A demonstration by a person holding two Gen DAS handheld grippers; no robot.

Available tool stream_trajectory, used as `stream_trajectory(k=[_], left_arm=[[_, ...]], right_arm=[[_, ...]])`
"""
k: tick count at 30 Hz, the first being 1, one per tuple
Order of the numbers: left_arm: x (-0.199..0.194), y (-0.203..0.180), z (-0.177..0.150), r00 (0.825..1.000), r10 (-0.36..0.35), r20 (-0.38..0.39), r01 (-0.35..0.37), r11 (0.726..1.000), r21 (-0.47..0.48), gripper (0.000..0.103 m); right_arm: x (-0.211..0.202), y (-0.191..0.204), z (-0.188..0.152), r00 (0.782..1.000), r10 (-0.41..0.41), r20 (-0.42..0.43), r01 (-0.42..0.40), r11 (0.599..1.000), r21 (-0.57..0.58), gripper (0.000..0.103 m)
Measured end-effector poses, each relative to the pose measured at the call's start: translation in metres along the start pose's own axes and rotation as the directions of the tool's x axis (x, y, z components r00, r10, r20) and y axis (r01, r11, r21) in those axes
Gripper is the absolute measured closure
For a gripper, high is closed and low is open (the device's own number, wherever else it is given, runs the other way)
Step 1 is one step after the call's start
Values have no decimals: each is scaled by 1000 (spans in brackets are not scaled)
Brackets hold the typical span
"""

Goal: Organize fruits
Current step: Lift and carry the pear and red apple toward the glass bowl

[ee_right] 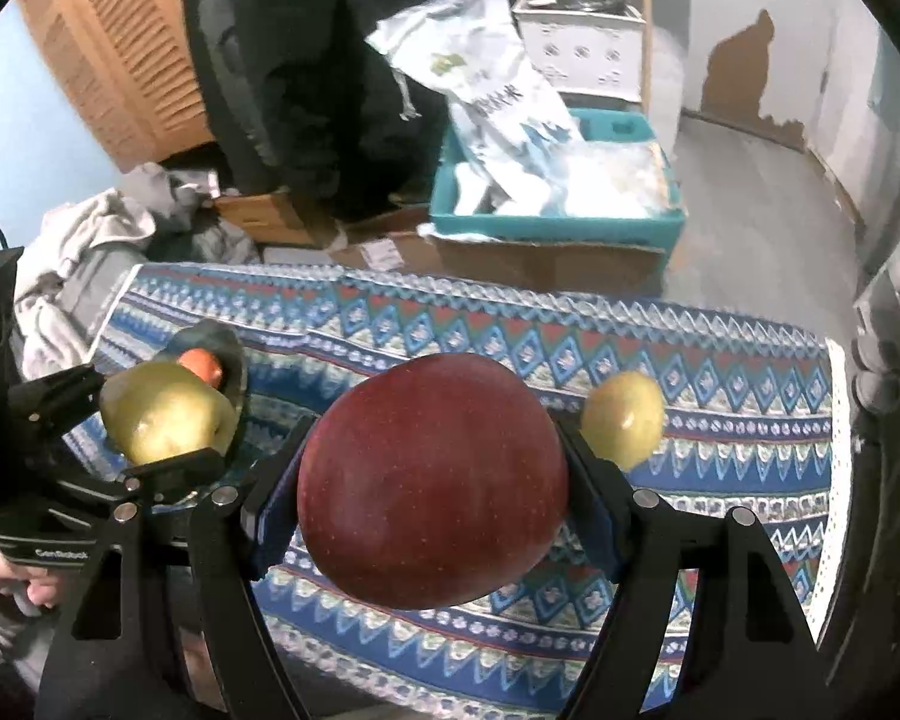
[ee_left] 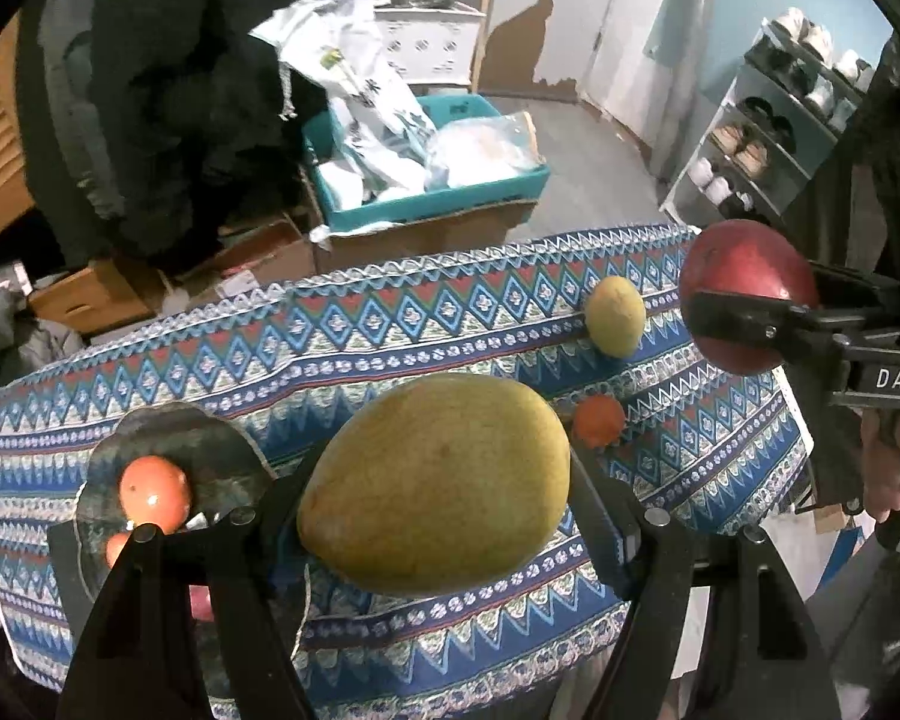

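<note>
The left gripper clamped a yellow-green mango between its 2 pads, above the patterned cloth. To its right, the right gripper gripped a red apple.

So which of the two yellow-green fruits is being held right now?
The bigger mango, clamped between the left gripper's jaws above the cloth. The smaller one lies loose near the table's far edge.
</note>
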State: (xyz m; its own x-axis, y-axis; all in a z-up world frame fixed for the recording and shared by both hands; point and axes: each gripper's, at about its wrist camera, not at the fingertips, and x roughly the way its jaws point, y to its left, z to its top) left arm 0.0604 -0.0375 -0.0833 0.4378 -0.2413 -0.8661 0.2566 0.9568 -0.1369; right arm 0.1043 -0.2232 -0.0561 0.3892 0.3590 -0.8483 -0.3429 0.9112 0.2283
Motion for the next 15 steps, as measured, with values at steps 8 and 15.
stream_trajectory(k=[8, 15], left_arm=[[-26, 13, -15, 999, 16, 33, -16, 1000, -3, 27], [-43, 28, -27, 998, 30, 55, -29, 999, -18, 27]], right_arm=[[-7, 35, 7, 999, 44, 15, -43, 997, -59, 27], [-11, 65, 13, 996, 84, 19, -81, 991, -107, 27]])
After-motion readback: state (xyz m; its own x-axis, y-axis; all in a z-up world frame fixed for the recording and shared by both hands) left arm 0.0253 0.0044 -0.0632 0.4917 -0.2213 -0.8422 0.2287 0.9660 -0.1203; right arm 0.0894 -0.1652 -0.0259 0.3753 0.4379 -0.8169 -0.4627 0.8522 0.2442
